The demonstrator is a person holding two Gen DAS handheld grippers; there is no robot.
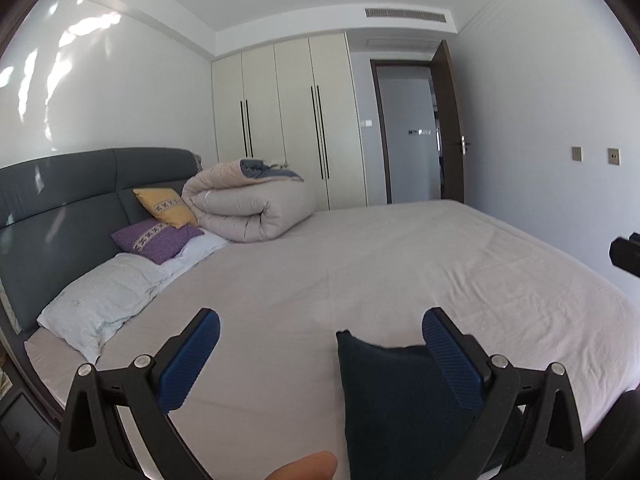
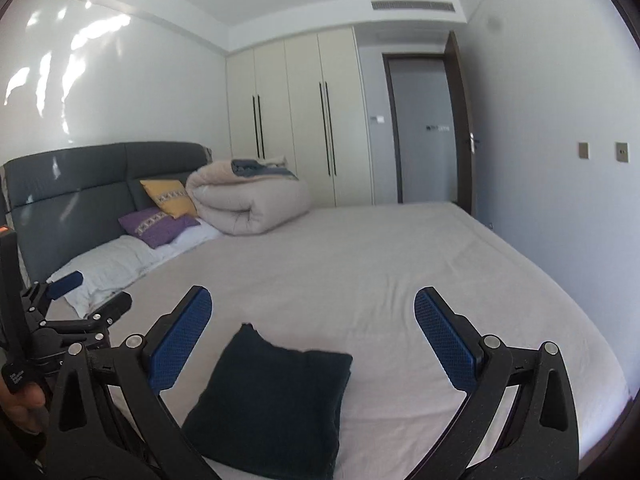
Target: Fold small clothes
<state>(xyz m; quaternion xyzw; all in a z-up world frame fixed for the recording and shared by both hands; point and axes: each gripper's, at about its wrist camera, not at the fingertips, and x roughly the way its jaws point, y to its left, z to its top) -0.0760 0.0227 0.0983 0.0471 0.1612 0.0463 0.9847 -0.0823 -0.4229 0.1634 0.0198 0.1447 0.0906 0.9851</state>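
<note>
The folded dark cloth (image 2: 272,404) lies flat on the bed (image 2: 380,264), near and below both claws; the right claw (image 2: 312,320) is spread wide and empty above it; the left claw (image 1: 320,340), equally wide and empty, is held to its left.

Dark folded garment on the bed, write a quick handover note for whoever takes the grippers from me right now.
Left gripper: open, holding nothing.
Right gripper: open, holding nothing.
Dark navy garment: lying flat on the bed sheet near the front edge, folded into a compact rectangle, touched by neither gripper.
Done: this piece looks folded and released.
Left: no other small clothes show in either view, so check outside the frame for the next item. The rolled duvet and pillows by the headboard are not part of the job.
</note>
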